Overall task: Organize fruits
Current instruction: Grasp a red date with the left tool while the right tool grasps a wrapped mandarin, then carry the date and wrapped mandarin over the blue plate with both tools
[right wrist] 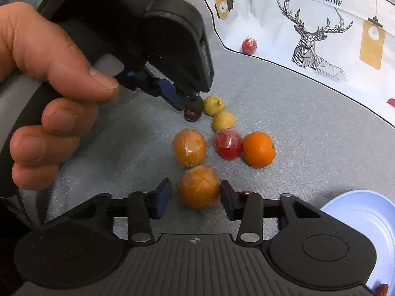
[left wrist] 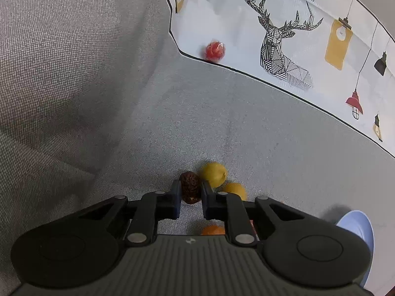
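My left gripper (left wrist: 191,193) points down at the grey fabric and is shut on a dark brown wrinkled fruit (left wrist: 190,187); the right wrist view shows it from the side, with a hand around the handle. Two small yellow fruits (right wrist: 213,104) (right wrist: 223,120) lie right beside that grip. My right gripper (right wrist: 196,198) is open around a film-wrapped orange fruit (right wrist: 199,187), with a gap at the left pad. Another wrapped orange fruit (right wrist: 189,148), a wrapped red fruit (right wrist: 228,143) and a bare orange (right wrist: 258,149) lie just beyond it.
A light blue plate (right wrist: 358,212) sits at the lower right with a dark fruit (right wrist: 381,289) at its edge. A white cloth with a deer print (right wrist: 316,46) covers the far right. A lone wrapped red fruit (right wrist: 249,45) rests on it near its border.
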`<state>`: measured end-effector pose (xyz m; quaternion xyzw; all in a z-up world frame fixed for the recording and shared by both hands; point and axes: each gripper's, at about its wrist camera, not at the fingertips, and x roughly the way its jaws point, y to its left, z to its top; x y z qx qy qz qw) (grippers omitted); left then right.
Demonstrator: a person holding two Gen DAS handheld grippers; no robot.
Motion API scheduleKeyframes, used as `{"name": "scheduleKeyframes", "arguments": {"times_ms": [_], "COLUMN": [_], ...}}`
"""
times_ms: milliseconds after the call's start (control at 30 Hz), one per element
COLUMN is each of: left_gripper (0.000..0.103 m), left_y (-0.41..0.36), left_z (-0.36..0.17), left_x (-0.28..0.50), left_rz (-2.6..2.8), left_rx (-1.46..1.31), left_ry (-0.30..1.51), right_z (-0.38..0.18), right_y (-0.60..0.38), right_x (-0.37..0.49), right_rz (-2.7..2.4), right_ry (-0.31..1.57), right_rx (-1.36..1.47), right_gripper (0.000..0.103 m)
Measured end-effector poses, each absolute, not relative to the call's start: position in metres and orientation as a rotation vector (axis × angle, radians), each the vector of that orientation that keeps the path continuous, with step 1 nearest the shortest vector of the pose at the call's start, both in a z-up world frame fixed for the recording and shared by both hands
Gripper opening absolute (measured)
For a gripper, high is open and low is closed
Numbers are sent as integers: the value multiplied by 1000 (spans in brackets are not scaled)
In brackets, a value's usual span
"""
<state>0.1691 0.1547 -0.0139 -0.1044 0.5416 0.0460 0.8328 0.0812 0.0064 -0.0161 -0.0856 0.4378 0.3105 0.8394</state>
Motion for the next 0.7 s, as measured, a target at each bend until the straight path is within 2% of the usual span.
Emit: {"name": "scheduleKeyframes", "arguments": {"times_ms": [367,700], "left_gripper": [17,17], "left_y": [148,124], "left_z": [-8,47], "left_x": [165,125], "left_rz": [96,33], "left_rx": [-184,-212], "left_ry": [1106,971], "right_z": [5,82], "right_y": [-8,-95], "right_x": [71,69], "right_rz": [638,457], "right_ry": [874,751], "right_rx": [-152,35], "right_gripper": [38,38]}}
